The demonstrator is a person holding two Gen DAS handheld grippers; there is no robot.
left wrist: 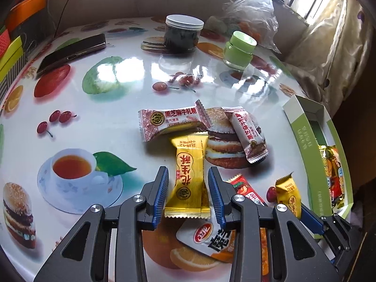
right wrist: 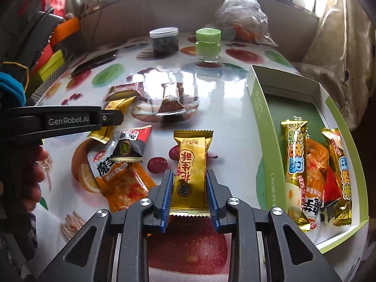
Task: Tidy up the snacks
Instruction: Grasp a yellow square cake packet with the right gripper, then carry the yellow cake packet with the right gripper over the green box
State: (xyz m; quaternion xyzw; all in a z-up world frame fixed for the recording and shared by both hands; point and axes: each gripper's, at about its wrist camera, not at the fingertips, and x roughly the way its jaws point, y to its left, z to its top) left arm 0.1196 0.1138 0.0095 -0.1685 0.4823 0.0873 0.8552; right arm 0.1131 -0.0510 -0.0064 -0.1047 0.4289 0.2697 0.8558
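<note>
Snacks: two yellow peanut candies (left wrist: 188,176) (right wrist: 191,171), each clamped lengthwise by the narrowed left gripper (left wrist: 188,195) and right gripper (right wrist: 189,196).
Box (right wrist: 260,122): kept at the tabletop's right edge.
Risk: slippery wrappers may be dropped short of it.

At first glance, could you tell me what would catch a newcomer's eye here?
Each gripper holds a gold candy: the left gripper grips one gold candy, the right gripper another, above the fruit-printed table. To the right, the green box already holds several bright snack packets.
</note>
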